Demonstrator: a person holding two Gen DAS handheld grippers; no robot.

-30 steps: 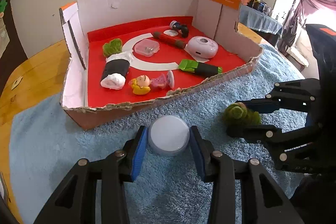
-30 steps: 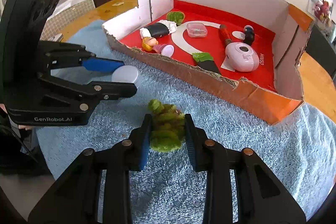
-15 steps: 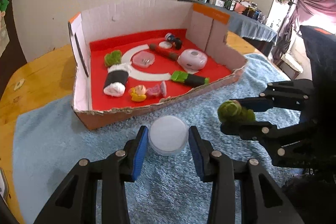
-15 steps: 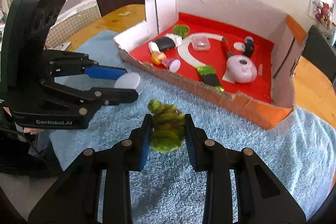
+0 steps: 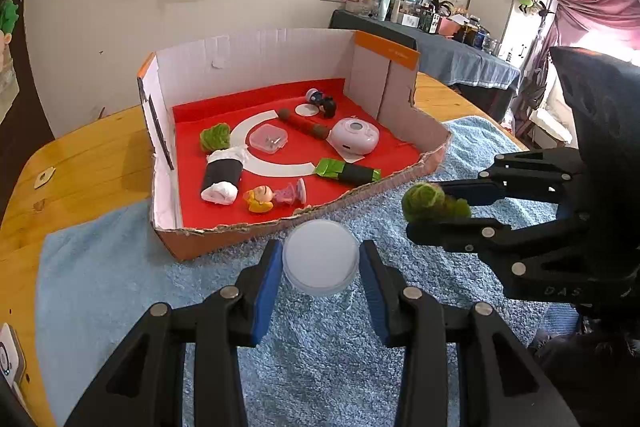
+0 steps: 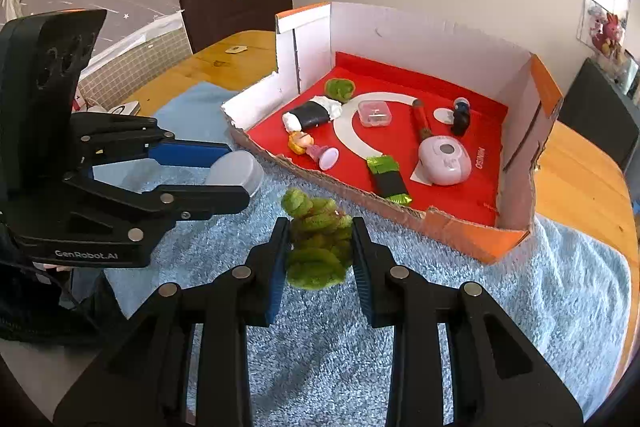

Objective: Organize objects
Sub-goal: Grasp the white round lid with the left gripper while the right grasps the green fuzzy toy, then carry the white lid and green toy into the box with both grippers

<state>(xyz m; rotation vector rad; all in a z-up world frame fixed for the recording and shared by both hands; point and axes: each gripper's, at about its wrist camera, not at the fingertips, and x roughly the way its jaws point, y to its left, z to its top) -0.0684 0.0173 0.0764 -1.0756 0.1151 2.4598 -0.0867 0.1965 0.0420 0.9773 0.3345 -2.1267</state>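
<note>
Low center of the left view, the left tool (image 5: 320,263) clamps a white round case (image 5: 320,257). The right tool (image 6: 320,247) grips a green fuzzy toy (image 6: 318,247), both raised before the cardboard box (image 6: 460,227).

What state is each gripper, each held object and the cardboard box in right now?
Left gripper: shut on the round white plastic container, held above the blue towel.
Right gripper: shut on the fuzzy green plush toy, clear of the towel.
Red-floored cardboard box: open-topped, near wall torn low, holding several small items.
Clear plastic case: lid closed, lying flat in the box.
</note>
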